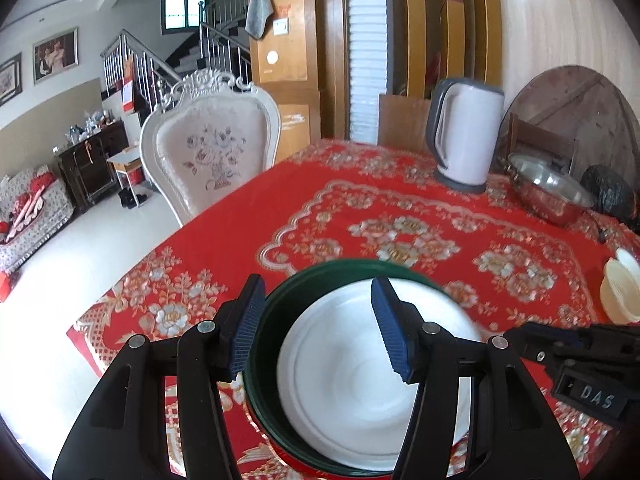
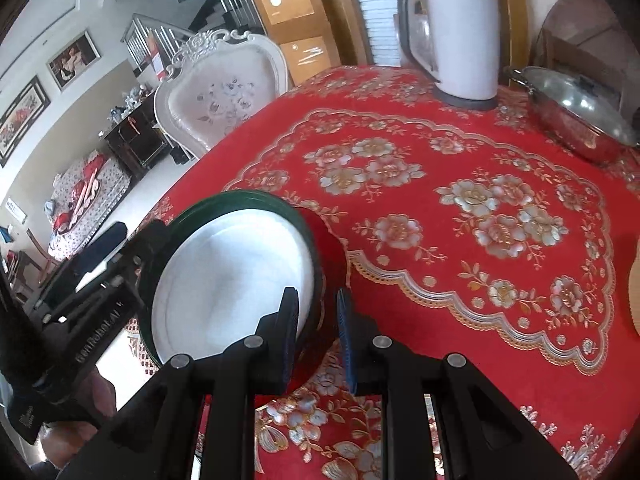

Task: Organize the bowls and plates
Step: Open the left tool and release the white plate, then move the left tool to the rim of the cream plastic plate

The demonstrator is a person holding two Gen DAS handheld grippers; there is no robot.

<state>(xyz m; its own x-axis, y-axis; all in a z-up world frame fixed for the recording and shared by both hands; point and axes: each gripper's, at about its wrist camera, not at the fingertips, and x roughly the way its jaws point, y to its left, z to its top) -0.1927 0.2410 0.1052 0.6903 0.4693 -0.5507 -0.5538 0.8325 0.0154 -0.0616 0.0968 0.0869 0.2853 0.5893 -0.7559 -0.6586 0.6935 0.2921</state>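
Only the right wrist view shows the right tongs [image 2: 316, 320] pinching the green bowl's [image 2: 312, 232] rim; the left tongs [image 1: 318, 324] hang spread over the white plate [image 1: 344, 368] inside, on the red bench [image 2: 460, 240].

Readable lettering on the gripper housings

At four o'clock in my left wrist view I am reading "DAS" on the right gripper [image 1: 520, 340] housing; lettering on the left gripper [image 2: 132, 248], at eight o'clock, is staying illegible.
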